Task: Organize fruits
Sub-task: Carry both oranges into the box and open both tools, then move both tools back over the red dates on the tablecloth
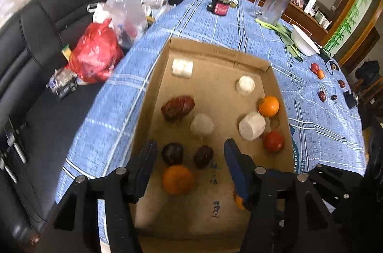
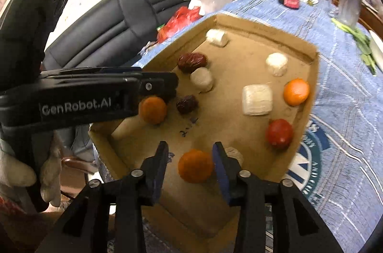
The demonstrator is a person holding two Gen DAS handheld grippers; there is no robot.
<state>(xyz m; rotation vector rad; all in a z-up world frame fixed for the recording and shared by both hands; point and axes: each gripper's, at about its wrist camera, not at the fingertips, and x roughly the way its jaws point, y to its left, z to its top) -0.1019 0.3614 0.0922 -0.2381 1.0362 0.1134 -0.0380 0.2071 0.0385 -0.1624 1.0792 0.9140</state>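
The fruits lay loose on the floor of a shallow cardboard box [image 1: 216, 54]. A long red date [image 1: 177, 107] lay with its long axis across the box; round oranges [image 1: 269, 106], a red tomato [image 1: 273, 141] and white lumps [image 1: 251, 125] had no clear heading. The left gripper [image 1: 190, 158] stood wide over two dark dates [image 1: 203, 156] and an orange [image 1: 177, 179], touching none. The right gripper [image 2: 190, 163] stood apart around another orange [image 2: 195, 165], its pads not pressing. The box sat on a blue cloth [image 1: 115, 95].

Cardboard box [image 1: 216, 50] floor crowded: fruits scattered, narrow gaps between.
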